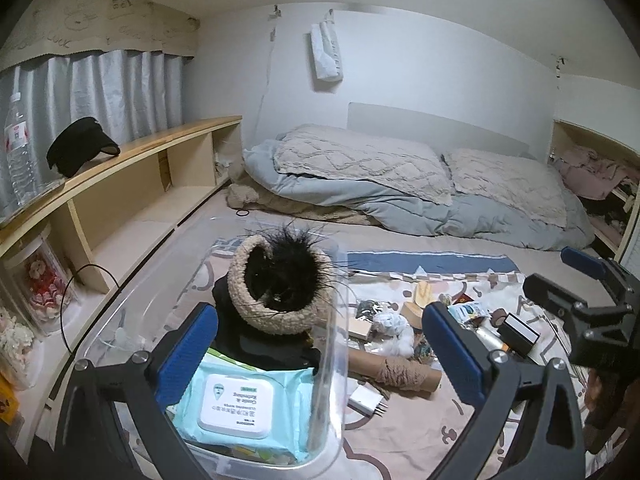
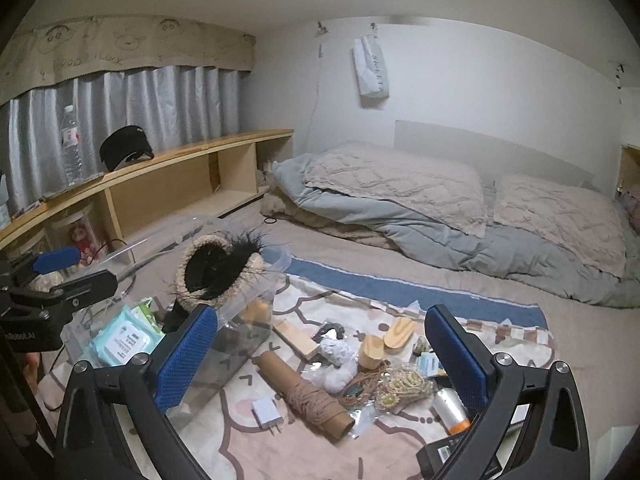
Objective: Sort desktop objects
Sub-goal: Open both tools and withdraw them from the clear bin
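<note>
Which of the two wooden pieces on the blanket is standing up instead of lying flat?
The rounder wooden block nearer the white crumpled wad stands upright. The other, an oval wooden piece, lies flat just behind it.

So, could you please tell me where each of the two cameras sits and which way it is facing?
Left wrist: on the left gripper, open over the clear bin with the wipes pack, facing the bed's pillows; the right gripper shows at right.
Right wrist: on the right gripper, open above the clutter right of the bin, facing the same way; the left gripper shows at left.
Shared: bin, wipes, cardboard tube, white charger.
</note>
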A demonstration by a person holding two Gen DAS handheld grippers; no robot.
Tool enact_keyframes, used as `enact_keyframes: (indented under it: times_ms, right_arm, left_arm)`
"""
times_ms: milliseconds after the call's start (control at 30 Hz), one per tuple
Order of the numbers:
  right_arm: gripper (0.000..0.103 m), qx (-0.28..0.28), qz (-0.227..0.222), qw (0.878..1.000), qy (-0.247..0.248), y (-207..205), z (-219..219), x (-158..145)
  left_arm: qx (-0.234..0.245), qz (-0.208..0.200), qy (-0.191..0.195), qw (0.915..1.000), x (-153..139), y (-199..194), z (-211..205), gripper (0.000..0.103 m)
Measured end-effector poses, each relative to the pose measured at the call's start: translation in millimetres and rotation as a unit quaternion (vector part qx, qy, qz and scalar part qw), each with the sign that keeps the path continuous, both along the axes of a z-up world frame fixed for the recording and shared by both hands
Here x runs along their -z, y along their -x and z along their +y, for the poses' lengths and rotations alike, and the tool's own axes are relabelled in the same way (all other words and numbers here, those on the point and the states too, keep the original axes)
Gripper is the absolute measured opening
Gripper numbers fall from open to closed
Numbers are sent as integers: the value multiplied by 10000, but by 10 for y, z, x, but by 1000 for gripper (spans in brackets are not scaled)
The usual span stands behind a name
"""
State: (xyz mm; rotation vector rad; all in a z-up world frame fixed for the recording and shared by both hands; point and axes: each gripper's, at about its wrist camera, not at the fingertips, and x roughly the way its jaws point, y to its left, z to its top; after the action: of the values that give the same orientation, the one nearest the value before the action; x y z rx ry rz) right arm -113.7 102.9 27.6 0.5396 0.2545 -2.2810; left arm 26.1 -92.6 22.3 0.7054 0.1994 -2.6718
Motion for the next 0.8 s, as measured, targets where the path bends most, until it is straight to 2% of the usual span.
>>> enact_keyframes:
  times_ms: [500, 800]
  right_arm:
    - [103, 690, 98, 9975, -87, 265, 690, 87]
    - [103, 1244, -287, 9917, -126, 577, 1055, 299]
  left_arm:
    - [365, 38, -17, 9993, 86, 329, 285, 103]
    - [523, -55, 87, 9986, 234, 608, 472, 103]
